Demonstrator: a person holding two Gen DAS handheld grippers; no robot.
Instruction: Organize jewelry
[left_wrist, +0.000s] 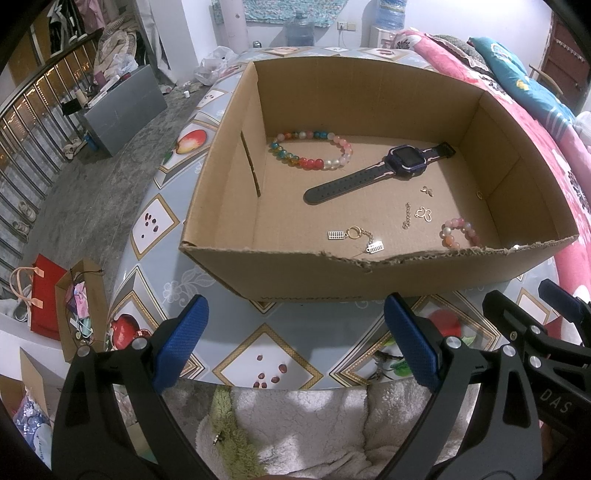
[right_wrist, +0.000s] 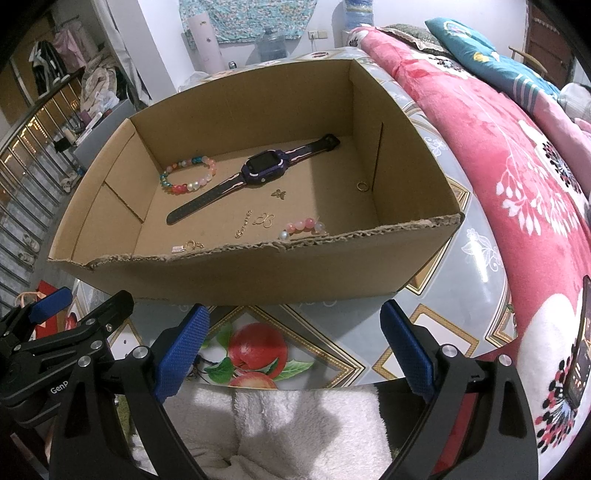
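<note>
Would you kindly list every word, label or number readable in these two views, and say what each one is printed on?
"DAS": white letters on the black body of the right hand-held gripper, cut off at the frame edge.
"GenP": white letters on the black body of the left hand-held gripper, also cut off.
Dark print along the near outer wall of the brown cardboard box: too blurred to read.
Purple smartwatch: screen dark, nothing legible.

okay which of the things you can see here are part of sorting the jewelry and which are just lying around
Part of the job:
cardboard box
multicolour bead bracelet
watch
pink bead bracelet
butterfly charms
gold chain
abacus charms
both tongs, left and right, open and empty

Lying about:
red gift bag
pink blanket
water jug
</note>
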